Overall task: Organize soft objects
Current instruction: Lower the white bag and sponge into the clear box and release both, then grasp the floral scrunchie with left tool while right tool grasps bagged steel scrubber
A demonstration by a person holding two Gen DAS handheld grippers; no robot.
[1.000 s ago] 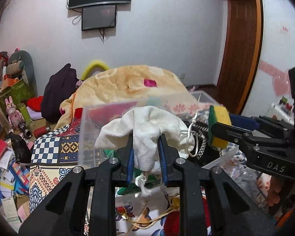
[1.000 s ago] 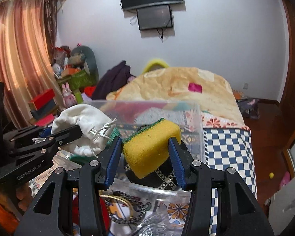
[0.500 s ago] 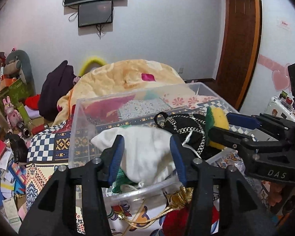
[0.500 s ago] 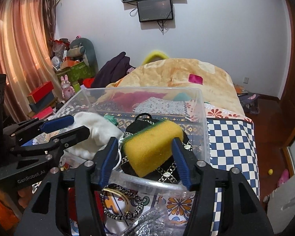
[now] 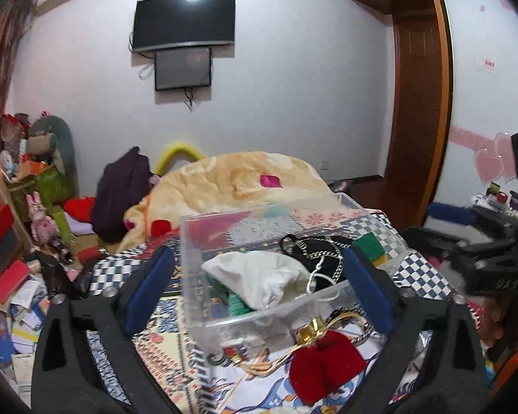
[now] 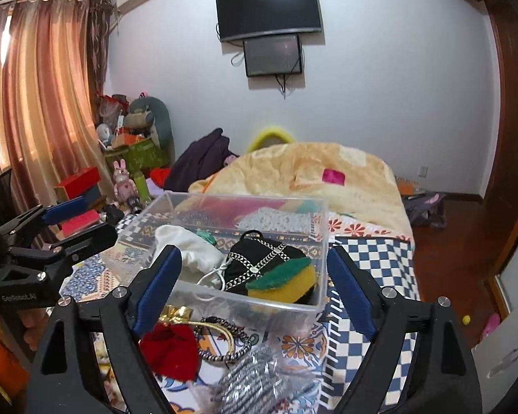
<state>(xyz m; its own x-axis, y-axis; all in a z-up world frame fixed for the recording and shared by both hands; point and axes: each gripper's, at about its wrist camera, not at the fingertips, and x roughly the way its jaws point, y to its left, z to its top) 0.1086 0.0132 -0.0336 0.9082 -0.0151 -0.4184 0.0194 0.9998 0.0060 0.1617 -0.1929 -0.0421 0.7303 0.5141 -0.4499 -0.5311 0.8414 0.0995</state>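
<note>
A clear plastic bin (image 5: 259, 317) (image 6: 245, 200) stands on the bed. In it lie a white drawstring pouch (image 5: 259, 276) (image 6: 186, 245), a black chain-patterned pouch (image 5: 314, 248) (image 6: 259, 262) and a yellow-green sponge (image 5: 371, 246) (image 6: 286, 281), which rests on the black pouch. My left gripper (image 5: 257, 253) (image 6: 76, 220) hangs before the bin, jaws opening wide, pads touching nothing. My right gripper (image 6: 252, 252) (image 5: 428, 222) is likewise opening, clear of the sponge. A red velvet pouch (image 5: 324, 362) (image 6: 171, 348) with gold cord lies in front of the bin.
A black-and-white cord bracelet (image 6: 224, 341) and a silver mesh bag (image 6: 255, 379) lie on the patterned bedspread (image 6: 373, 258) near the bin's front. An orange blanket (image 6: 310, 172) is heaped behind it. Boxes and toys (image 6: 121, 158) crowd the left; a wooden door (image 5: 418, 103) stands at the right.
The left gripper let go of the white pouch and the right let go of the sponge; both now lie in the bin. Both grippers opened wide and drew back and upward.
</note>
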